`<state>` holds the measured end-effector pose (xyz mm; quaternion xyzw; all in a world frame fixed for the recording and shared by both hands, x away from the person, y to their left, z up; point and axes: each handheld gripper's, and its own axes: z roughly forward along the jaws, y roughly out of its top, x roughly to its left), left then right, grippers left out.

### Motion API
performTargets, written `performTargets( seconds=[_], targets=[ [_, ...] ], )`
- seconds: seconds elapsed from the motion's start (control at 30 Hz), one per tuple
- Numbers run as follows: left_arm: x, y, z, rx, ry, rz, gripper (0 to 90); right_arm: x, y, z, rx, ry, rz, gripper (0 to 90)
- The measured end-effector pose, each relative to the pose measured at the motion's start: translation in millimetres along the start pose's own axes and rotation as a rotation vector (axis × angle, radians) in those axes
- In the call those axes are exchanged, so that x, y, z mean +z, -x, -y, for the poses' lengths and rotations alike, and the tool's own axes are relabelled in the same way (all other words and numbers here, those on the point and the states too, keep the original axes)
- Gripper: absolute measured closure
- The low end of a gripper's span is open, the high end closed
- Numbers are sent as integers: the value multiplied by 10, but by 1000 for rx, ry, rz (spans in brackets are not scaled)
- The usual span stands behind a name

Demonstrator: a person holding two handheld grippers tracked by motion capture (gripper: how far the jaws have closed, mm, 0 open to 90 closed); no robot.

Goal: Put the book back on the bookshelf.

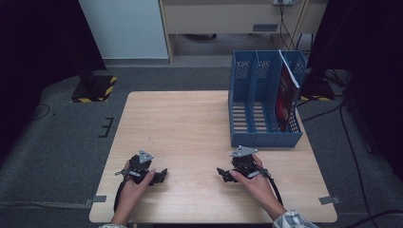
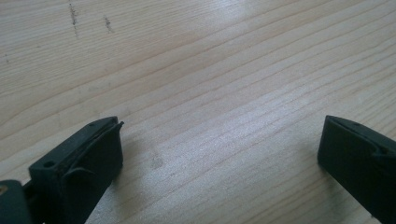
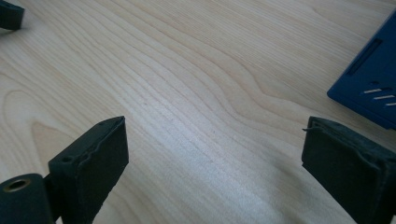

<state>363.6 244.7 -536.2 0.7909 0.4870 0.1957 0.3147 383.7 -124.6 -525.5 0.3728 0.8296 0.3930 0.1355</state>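
Both grippers rest low on the light wooden table (image 1: 190, 123) near its front edge, each held by a hand. My left gripper (image 1: 160, 176) points right and my right gripper (image 1: 222, 174) points left, so their tips face each other across a bare gap. In the left gripper view, the left gripper (image 2: 222, 123) has its jaws wide apart with only wood grain between them. The right gripper (image 3: 215, 122) is equally open and holds nothing. A blue file organizer (image 1: 263, 95) with three slots stands at the table's back right, and a red magazine (image 1: 285, 97) leans in its rightmost slot.
The organizer's near corner (image 3: 373, 88) shows at the right of the right gripper view, and a black tip of the left gripper (image 3: 9, 16) at the top left. Grey carpet, cables and stand bases (image 1: 94, 88) surround the table.
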Motion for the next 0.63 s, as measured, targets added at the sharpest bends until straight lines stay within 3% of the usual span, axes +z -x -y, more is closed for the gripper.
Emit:
performTargets(
  seconds=[0.23,0.27,0.37,0.43,0.63],
  targets=[
    [0,-1,-1,1,-1,1,0,148,1,24,-1,-61,45,64],
    [0,-1,-1,2,-1,2,0,162,-9,37,-10,-54,66,61],
    [0,-1,-2,2,-2,2,0,161,-10,38,-21,-64,71,41],
    [0,0,-2,2,-2,1,0,175,-9,37,-4,-62,84,23],
    [4,4,-5,4,-2,4,0,175,-7,40,-4,-65,86,18]
  ],
)
